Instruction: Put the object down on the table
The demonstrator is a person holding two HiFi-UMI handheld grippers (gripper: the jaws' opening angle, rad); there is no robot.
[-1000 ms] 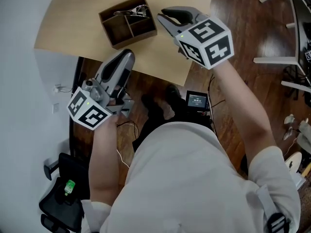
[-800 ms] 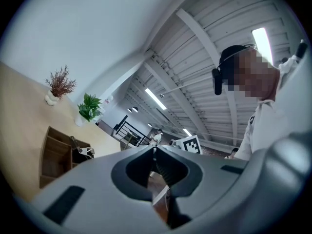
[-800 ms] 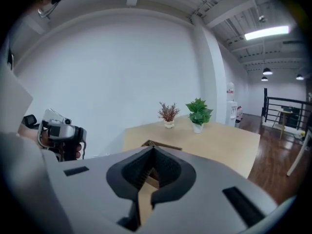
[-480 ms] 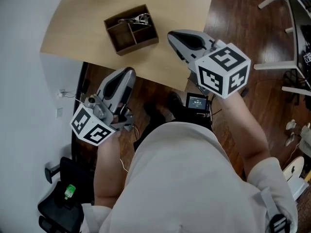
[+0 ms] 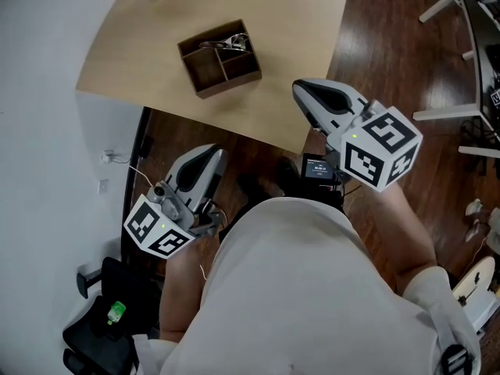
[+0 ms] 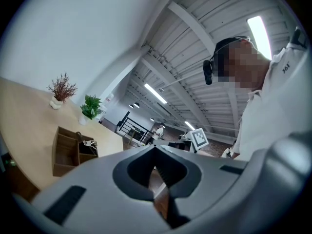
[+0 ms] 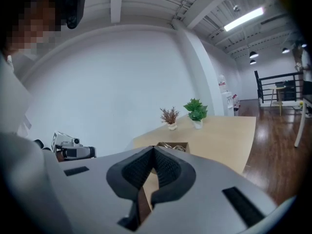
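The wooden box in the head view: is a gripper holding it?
No, the wooden box stands on the table, apart from the left gripper and the right gripper.

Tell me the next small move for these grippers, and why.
Probably lower both to rest, since the task looks done. The wooden box stands on the table, apart from both grippers, and the left gripper and right gripper are each shut with nothing between the jaws.
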